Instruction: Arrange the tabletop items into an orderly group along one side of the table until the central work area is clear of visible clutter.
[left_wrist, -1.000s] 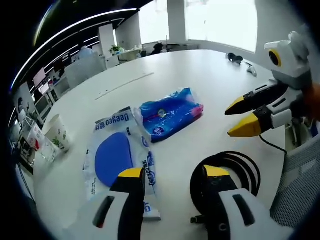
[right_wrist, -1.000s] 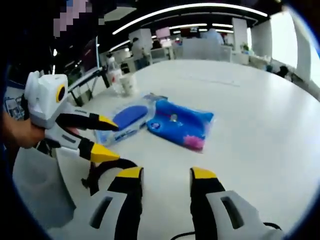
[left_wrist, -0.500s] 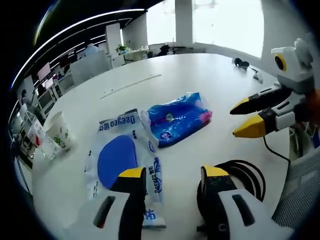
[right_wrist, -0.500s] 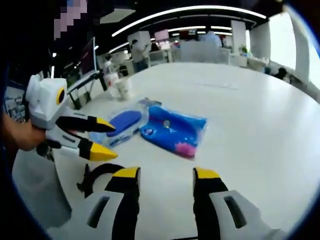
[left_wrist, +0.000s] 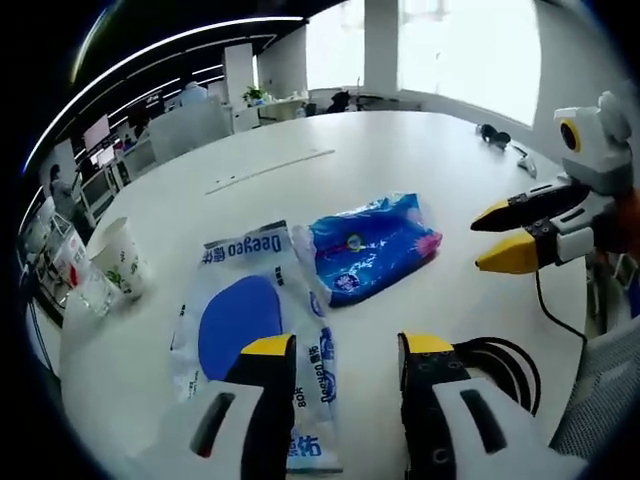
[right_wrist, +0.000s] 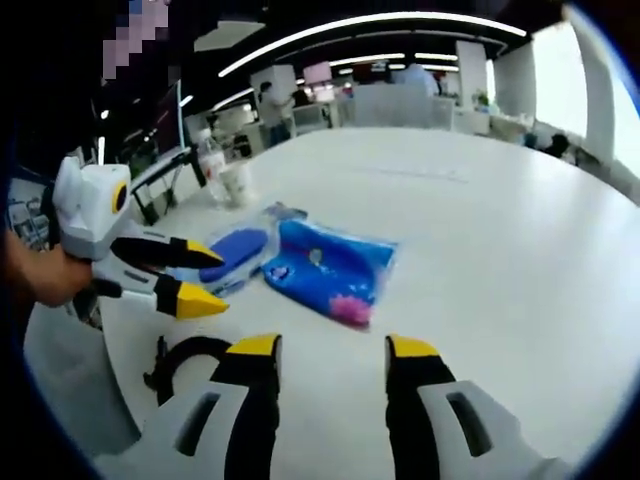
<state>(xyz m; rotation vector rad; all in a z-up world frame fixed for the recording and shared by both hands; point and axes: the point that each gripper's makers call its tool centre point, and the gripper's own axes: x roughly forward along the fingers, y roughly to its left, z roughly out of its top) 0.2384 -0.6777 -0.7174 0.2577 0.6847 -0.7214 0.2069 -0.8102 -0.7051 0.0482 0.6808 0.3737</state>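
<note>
Lately, left gripper view: the whole scene has slid downward and toward the camera over the last second, which reads as the hand moving, not the things; the packs keep the same layout on the white table (left_wrist: 400, 170). Left gripper (left_wrist: 340, 350) is spread wide, nothing between its jaws, hovering over the near end of the clear wipes pack (left_wrist: 255, 330) with its blue oval label. Just beside that pack, touching or nearly so, lies the blue tissue pack (left_wrist: 370, 245), crinkled soft plastic with a pink corner. A coiled black cable (left_wrist: 500, 360) sits right of the wipes pack; paper cups (left_wrist: 115, 265) stand well left of it. Right gripper (left_wrist: 505, 235) hangs beyond the cable, parted, empty. Right gripper view: right gripper (right_wrist: 325, 350) wide, holding nothing, above bare table near the tissue pack (right_wrist: 325, 270); wipes pack (right_wrist: 225, 255) just behind it, cable (right_wrist: 185, 355) nearer, left gripper (right_wrist: 200, 275) parted over them. Judgement: nothing grasped yet; the centre is still cluttered.
</note>
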